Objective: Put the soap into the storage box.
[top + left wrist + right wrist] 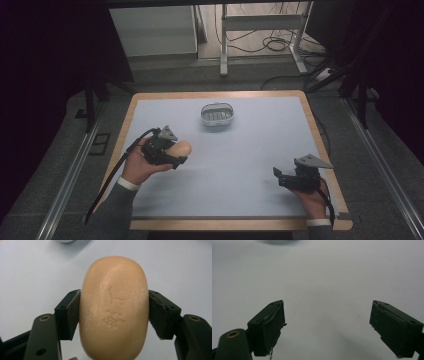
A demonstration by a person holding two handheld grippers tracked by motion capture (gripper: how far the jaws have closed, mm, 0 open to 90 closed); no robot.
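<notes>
A tan oval bar of soap (113, 307) with an embossed mark sits between the two black pads (71, 313) of my left gripper (113, 315), which is shut on it. From above, the soap (181, 148) sticks out of that left gripper (176, 152) at the left of the pale blue mat, lifted off the surface. A white oval soap dish (217, 114) with a grey ribbed insert stands at the far middle of the mat. My right gripper (278, 176) rests near the front right, and in the right gripper view its jaws (328, 327) stand wide apart with nothing between them.
The pale blue mat (240, 165) covers a wooden table top (320, 145) with edges all round. Beyond the table's far edge stand a white cabinet (152, 30) and a metal desk frame (260, 30) with cables on the floor.
</notes>
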